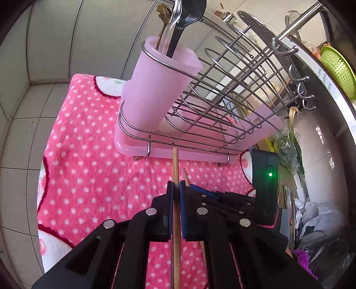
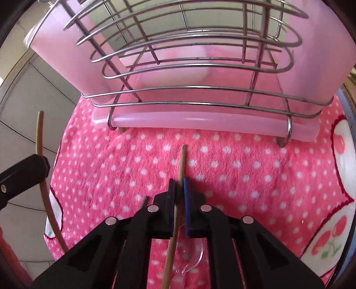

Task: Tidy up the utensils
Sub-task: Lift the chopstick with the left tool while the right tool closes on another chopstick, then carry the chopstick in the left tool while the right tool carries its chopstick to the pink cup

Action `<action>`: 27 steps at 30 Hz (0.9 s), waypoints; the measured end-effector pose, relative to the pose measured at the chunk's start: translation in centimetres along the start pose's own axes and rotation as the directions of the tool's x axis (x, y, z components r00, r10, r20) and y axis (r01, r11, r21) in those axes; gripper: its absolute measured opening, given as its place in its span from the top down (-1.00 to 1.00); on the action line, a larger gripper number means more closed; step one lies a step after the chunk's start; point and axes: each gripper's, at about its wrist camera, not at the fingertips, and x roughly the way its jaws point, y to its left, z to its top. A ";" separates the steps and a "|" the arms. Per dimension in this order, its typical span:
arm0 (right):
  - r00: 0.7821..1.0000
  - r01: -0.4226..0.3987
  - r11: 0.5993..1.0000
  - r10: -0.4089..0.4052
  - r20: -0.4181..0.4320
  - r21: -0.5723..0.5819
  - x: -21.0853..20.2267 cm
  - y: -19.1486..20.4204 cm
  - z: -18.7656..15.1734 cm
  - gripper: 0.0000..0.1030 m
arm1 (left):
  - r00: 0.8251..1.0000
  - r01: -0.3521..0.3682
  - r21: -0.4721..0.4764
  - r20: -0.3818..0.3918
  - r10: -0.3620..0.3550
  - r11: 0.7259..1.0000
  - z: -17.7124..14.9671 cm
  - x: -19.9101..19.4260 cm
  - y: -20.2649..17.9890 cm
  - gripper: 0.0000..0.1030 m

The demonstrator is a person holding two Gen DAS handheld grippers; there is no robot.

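Left wrist view takes in the most: a pink polka-dot cloth (image 1: 89, 177) spread over the work surface, with a wire dish rack (image 1: 222, 106) standing on a pink drip tray (image 1: 169, 153) at its far side. A tall pink utensil cup (image 1: 155, 89) sits in the rack's end ring and holds a black spoon (image 1: 189, 15), a clear plastic spoon (image 1: 173, 20) and a brass-coloured utensil (image 1: 162, 15). Only this view shows the cup's contents, the hooks along the rack's top rail (image 1: 300, 86), a green colander (image 1: 338, 69) at the right edge and the tiled floor on the left. The left gripper (image 1: 176, 186) is clamped on a wooden chopstick (image 1: 175, 166), whose tip reaches toward the tray edge. Just to its right, the right gripper (image 1: 189, 186) appears from the side, with a second chopstick's tip poking past it.

The right wrist view sits closer to the rack, so its wires and the tray front fill the upper half. Here the right gripper (image 2: 179, 184) pinches the second chopstick (image 2: 182, 162), its tip above the cloth short of the tray. Under the fingers lies another clear spoon (image 2: 191, 255) on the cloth, unseen from the left. At the left edge, the left gripper's finger and its chopstick show, curved by the lens.
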 end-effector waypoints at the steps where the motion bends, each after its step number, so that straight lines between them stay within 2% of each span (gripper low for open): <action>1: 1.000 -0.010 1.000 0.010 0.013 0.010 -0.3 -0.1 -0.1 0.87 | 1.000 0.004 0.001 0.006 -0.004 1.000 -0.1 -0.3 -0.1 0.91; 4: 0.995 -0.062 0.998 0.060 0.074 0.033 -2.4 -0.7 -1.1 0.88 | 0.999 0.021 0.009 0.040 -0.022 1.000 -0.6 -1.1 -0.8 0.91; 8: 0.978 -0.119 0.992 0.112 0.178 0.032 -6.0 -1.5 -2.3 0.89 | 0.994 0.033 0.036 0.106 -0.036 0.999 -0.8 -3.1 -1.9 0.91; 15: 0.923 -0.170 0.985 0.151 0.354 0.024 -12.2 -2.7 -3.9 0.89 | 0.979 0.009 0.104 0.202 -0.031 0.995 -1.1 -6.3 -4.5 0.91; 17: 0.902 -0.186 0.982 0.162 0.401 0.020 -13.9 -3.2 -4.3 0.89 | 0.972 -0.007 0.122 0.234 -0.022 0.993 -1.1 -7.3 -5.2 0.91; 21: 0.873 -0.183 0.983 0.160 0.462 0.006 -16.7 -3.4 -5.0 0.89 | 0.956 -0.029 0.144 0.294 -0.015 0.989 -0.9 -9.4 -6.2 0.91; 27: 0.829 -0.169 0.985 0.153 0.538 -0.020 -22.2 -4.1 -3.8 0.89 | 0.933 -0.033 0.148 0.360 -0.023 0.988 0.7 -13.0 -6.8 0.91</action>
